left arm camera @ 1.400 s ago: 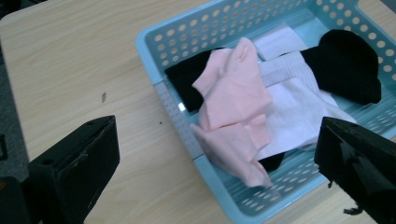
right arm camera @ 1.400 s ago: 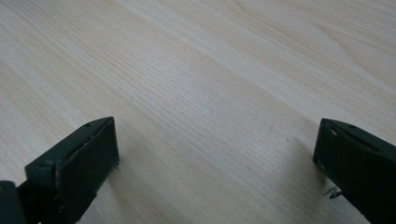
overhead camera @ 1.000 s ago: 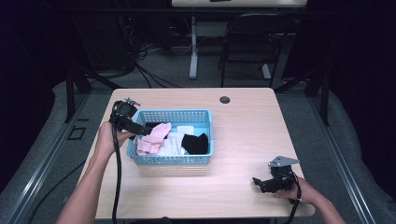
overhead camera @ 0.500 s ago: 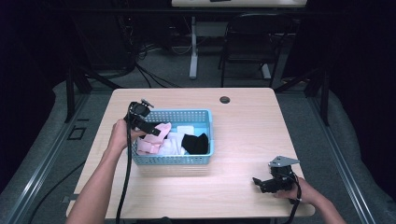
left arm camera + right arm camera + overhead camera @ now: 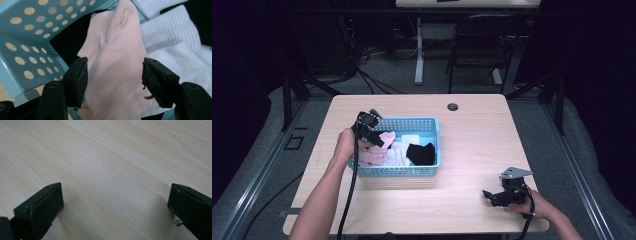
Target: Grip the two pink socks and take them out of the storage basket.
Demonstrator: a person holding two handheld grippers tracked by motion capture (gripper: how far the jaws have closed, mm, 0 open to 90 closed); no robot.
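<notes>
The pink sock [image 5: 112,65] lies draped in the left end of the blue basket [image 5: 432,125], partly over a black cloth [image 5: 67,42] tucked against the basket's perforated wall, and right next to a heap of white socks [image 5: 170,35]. From above, the pink sock [image 5: 377,147] shows as a pale patch at the basket's left side, with the white socks [image 5: 404,145] in the middle and another black sock [image 5: 421,152] toward the right.

Now the left gripper [image 5: 113,72] is down in the basket, its two black jaws straddling the pink fabric, one on each side. They have just been closing in, and the sock sits between them, but there's a gap at both pads; the jaws stand apart and don't pinch the cloth. From above, the left gripper [image 5: 374,137] leans in over the basket's near-left corner, the hand [image 5: 344,145] behind it, cable trailing down toward the table edge.

Over on the other side, the right gripper [image 5: 492,196] rests low at the near right corner of the wooden table [image 5: 482,130], well away from the basket. Its jaws are spread wide over bare wood grain, nothing between them.

A small dark grommet [image 5: 453,106] sits in the tabletop at the far side.
</notes>
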